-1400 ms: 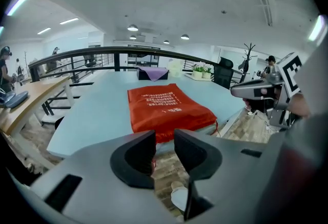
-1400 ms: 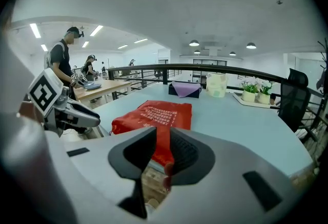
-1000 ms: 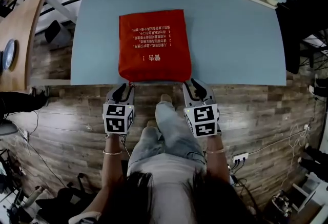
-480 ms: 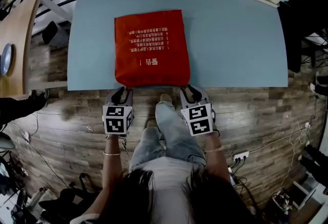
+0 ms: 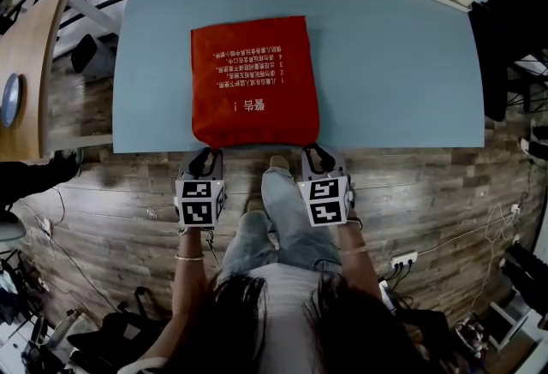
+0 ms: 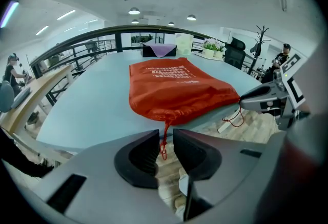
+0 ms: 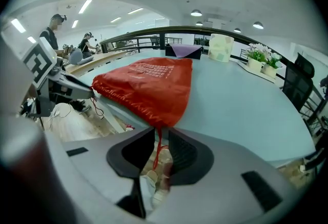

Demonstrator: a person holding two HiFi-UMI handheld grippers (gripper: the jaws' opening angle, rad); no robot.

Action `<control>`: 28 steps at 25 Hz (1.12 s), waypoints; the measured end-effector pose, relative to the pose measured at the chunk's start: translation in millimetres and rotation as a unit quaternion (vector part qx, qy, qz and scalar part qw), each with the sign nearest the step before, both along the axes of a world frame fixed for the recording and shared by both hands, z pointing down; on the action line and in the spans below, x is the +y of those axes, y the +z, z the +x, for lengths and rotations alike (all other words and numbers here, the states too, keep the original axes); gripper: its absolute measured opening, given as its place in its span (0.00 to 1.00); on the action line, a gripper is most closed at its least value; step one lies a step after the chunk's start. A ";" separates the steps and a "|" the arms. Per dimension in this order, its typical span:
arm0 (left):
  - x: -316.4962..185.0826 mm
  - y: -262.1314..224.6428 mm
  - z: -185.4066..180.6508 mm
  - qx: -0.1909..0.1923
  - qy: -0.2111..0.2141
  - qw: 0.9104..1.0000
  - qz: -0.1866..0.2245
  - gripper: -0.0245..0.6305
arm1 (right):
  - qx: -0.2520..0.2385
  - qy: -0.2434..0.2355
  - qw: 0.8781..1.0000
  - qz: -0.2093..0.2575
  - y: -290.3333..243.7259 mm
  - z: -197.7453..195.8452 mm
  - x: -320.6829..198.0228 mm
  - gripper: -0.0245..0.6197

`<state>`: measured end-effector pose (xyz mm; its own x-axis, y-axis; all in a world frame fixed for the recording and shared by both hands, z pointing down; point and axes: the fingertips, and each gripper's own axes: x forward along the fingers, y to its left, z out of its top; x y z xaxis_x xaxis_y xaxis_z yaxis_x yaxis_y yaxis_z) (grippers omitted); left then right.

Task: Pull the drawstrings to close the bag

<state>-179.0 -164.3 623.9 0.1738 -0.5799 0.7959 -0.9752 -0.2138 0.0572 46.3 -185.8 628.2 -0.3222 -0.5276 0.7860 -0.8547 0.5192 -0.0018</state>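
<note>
My left gripper [image 5: 205,156] stands narrowly open around the cord [image 6: 164,142] dangling from the red drawstring bag's [image 5: 254,81] near left corner. My right gripper [image 5: 314,152] likewise straddles the right corner's cord [image 7: 159,142], unpinched.

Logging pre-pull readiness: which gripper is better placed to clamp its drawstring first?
Right, marginally. The right drawstring runs deep between the right gripper's open jaws; the left drawstring ends in a short loop near the left gripper's tips. Both sit at the red bag's corners.

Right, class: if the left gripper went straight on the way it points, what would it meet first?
The red drawstring hanging between its parted jaws; beyond that, probably the near corner of the red bag at the table edge.
</note>
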 end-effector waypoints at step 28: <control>-0.8 -21.9 -20.9 -0.074 -0.016 0.996 0.053 0.07 | 0.056 0.033 0.996 0.057 -11.1 21.1 0.5 0.08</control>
<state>-199.9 -165.1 601.9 0.0402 -0.6653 0.7455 -0.9777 -0.1802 -0.1081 67.4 -185.3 617.1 -0.1975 -0.6324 0.7490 -0.8782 0.4536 0.1514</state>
